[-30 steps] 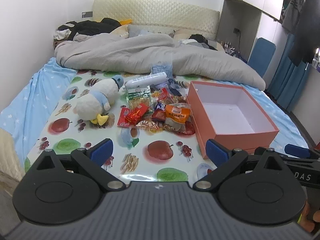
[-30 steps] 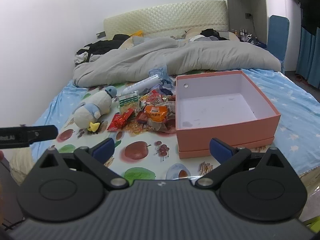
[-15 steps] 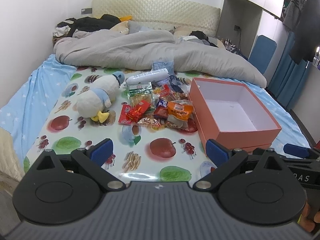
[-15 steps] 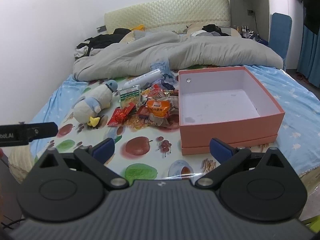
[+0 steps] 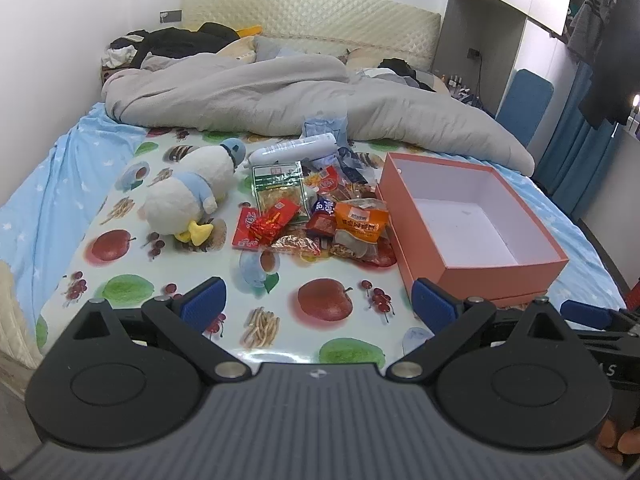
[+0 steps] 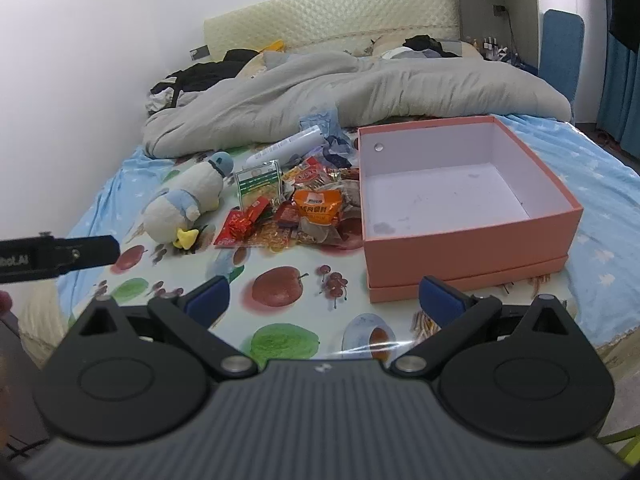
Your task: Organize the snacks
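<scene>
A pile of snack packets [image 5: 316, 212] lies on a fruit-print mat [image 5: 168, 280] on the bed, with an orange packet [image 5: 361, 218] on top; the pile also shows in the right wrist view [image 6: 304, 208]. An open salmon-pink box [image 5: 480, 276] stands empty just right of the pile, seen too in the right wrist view [image 6: 468, 248]. My left gripper [image 5: 318, 304] is open and empty, held near the mat's front edge. My right gripper [image 6: 324, 296] is open and empty, in front of the box's near left corner.
A white and blue duck plush [image 5: 188, 196] lies left of the pile. A white tube [image 5: 292, 150] and a blue bag lie behind it. A grey duvet [image 5: 280, 96] covers the far half of the bed. A blue chair [image 5: 526, 104] and hanging clothes stand at the right.
Both grippers have drifted slightly forward and upward towards the bed, so pile and box sit a little lower in view. Nothing on the mat has moved.
</scene>
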